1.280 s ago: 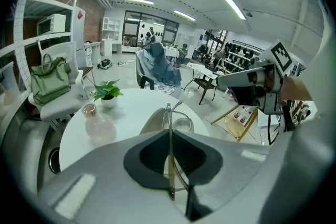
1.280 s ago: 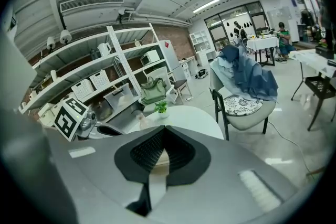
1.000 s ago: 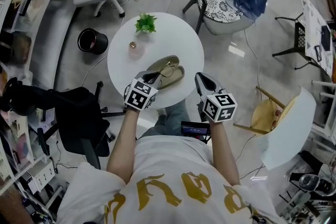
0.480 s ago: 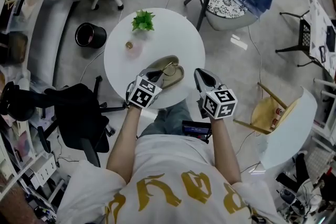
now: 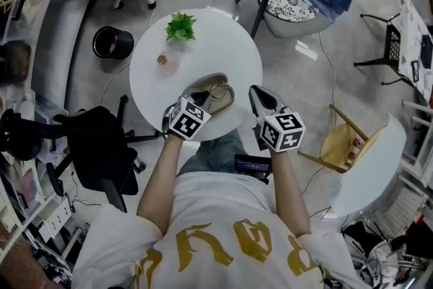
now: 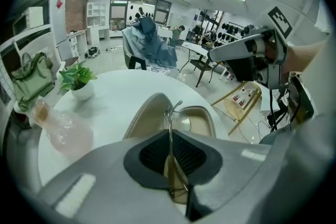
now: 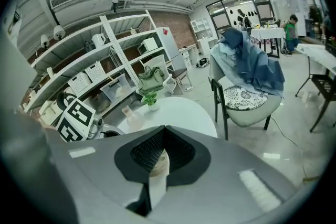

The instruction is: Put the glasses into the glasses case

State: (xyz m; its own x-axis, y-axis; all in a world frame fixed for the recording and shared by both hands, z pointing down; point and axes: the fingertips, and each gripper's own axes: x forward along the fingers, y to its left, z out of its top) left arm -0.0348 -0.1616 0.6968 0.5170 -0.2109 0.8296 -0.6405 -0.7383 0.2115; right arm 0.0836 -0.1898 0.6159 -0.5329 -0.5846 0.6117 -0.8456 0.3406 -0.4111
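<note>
Pinching one thin temple of the glasses [image 6: 176,119], which seem light and fragile, the left gripper [image 6: 169,136] is closed; the right gripper [image 7: 164,139] is closed and empty.

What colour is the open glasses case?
Beige or tan; the glasses case shows best in the left gripper view.

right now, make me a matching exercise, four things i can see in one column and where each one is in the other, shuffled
Things:
1 glasses
2 glasses case
3 potted plant
4 black bin

Places:
a on the floor beside the table
b clamped in the left gripper
c open on the round table
d at the table's far edge

Pairs: 1-b, 2-c, 3-d, 4-a
</note>
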